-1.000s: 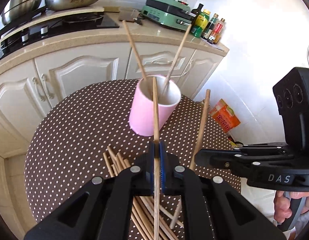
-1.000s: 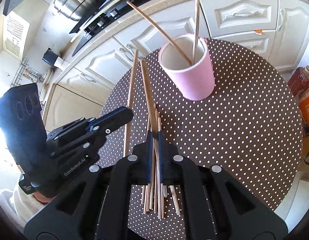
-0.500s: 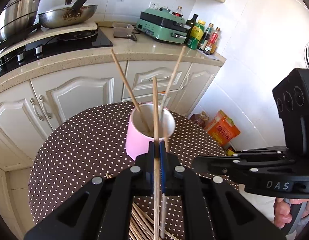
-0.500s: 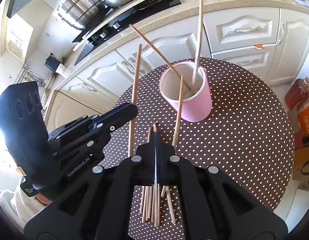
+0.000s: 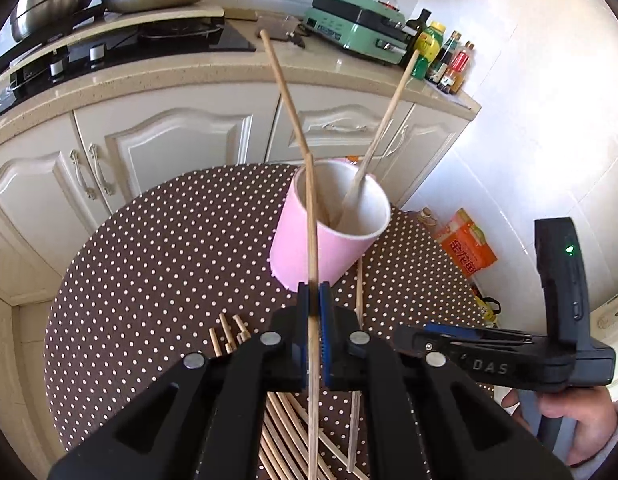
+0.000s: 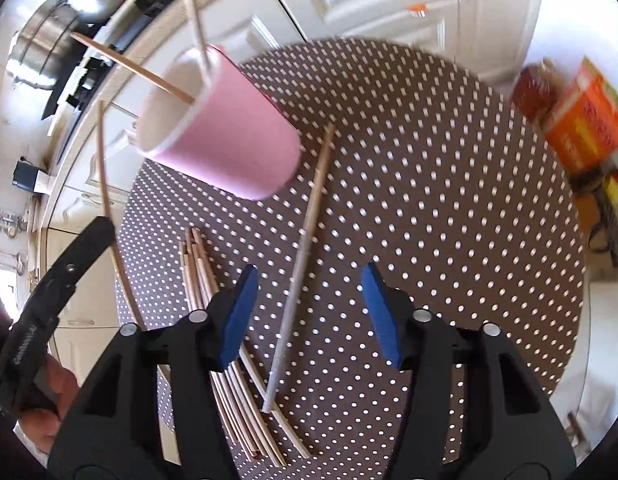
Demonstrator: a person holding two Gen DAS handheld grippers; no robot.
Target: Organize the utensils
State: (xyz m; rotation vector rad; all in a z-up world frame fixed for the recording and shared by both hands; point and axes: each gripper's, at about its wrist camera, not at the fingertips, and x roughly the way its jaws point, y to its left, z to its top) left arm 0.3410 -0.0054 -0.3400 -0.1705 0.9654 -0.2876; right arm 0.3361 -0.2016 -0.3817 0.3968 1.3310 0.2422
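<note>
Left tool [image 5: 313, 296] is closed on one thin chopstick [image 5: 311, 216], taken near its middle, with the tip pointing at the pink cup [image 5: 329, 224] at 12 o'clock. Right tool [image 6: 309, 312] is wide open and holds nothing; a loose chopstick [image 6: 305, 248] is seen between its jaws, beside the pile [image 6: 213, 320] on the table [image 6: 449, 200]. Such sticks are judged light, stiff and smooth, so a middle grip is advised.

Pink cup [image 5: 329, 236], tan chopsticks [image 6: 213, 320], brown white-dotted tablecloth [image 6: 449, 200].
</note>
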